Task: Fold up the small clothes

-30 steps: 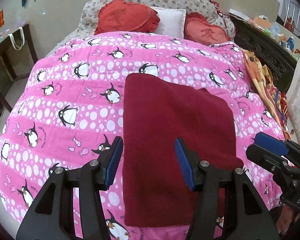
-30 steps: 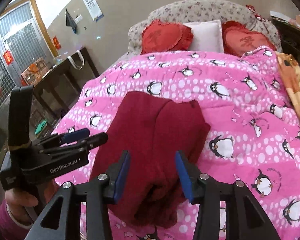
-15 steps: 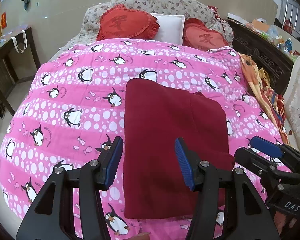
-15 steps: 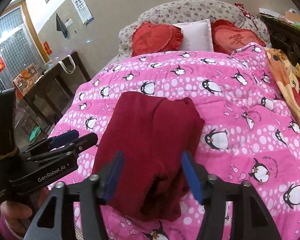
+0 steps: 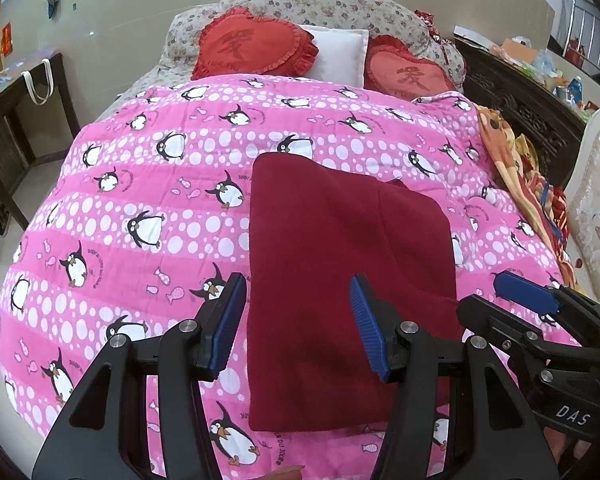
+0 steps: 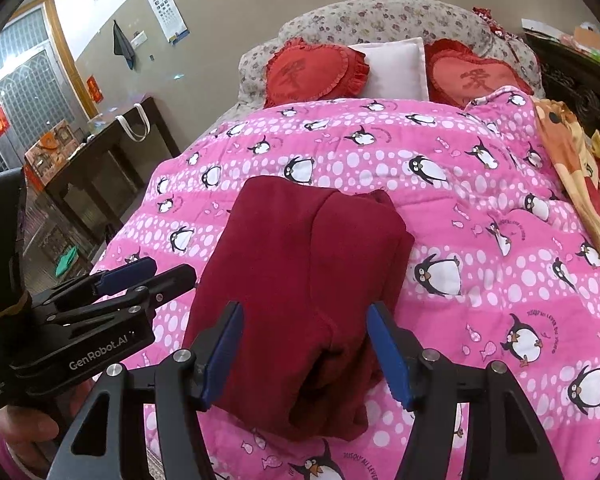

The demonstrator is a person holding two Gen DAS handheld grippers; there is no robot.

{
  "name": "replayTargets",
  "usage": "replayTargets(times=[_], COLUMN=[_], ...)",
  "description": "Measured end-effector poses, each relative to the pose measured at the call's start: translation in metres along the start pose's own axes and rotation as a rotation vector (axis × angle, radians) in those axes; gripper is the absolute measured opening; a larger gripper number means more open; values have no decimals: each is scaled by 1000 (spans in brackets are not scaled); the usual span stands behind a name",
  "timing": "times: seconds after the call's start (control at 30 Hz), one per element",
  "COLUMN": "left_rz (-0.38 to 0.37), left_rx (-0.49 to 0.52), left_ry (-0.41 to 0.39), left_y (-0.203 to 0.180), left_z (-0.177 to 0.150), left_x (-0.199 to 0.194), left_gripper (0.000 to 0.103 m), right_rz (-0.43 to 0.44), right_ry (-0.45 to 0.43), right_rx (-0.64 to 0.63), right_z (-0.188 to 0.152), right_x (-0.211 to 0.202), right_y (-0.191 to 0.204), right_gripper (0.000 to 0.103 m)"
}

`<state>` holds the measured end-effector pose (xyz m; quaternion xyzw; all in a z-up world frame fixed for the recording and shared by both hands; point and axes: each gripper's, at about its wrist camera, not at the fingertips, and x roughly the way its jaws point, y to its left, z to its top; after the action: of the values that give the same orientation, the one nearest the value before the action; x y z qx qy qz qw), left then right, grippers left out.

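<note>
A dark red garment (image 5: 340,264) lies folded lengthwise on the pink penguin quilt (image 5: 148,184); it also shows in the right wrist view (image 6: 300,280), with its near end bunched. My left gripper (image 5: 298,322) is open and empty, held above the garment's near part. My right gripper (image 6: 308,354) is open and empty, above the garment's near right end. Each gripper shows in the other's view, the right one (image 5: 540,320) and the left one (image 6: 100,308).
Two red heart cushions (image 5: 256,48) and a white pillow (image 5: 340,56) lie at the bed's head. A dark wooden table (image 6: 112,160) stands left of the bed. An orange blanket (image 5: 512,168) and a carved dark cabinet (image 5: 520,108) are on the right.
Both grippers have drawn back and up from the garment, so more of the bed shows. The right gripper's jaws have opened wider. The garment has not moved.
</note>
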<state>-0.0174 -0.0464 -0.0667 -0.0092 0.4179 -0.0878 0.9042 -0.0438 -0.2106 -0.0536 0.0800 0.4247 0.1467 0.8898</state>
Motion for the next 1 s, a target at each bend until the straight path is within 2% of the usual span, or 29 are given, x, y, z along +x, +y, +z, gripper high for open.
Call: replayTargets(times=[1.0], left_rz=[9], left_rx=[-22], left_ry=[35], left_y=[3], left_z=[-4], left_x=[15], left_gripper=[54], right_rz=[18], right_ry=[50], right_rx=[20], right_z=[-5], right_x=[17], right_y=[-6], right_gripper=[62])
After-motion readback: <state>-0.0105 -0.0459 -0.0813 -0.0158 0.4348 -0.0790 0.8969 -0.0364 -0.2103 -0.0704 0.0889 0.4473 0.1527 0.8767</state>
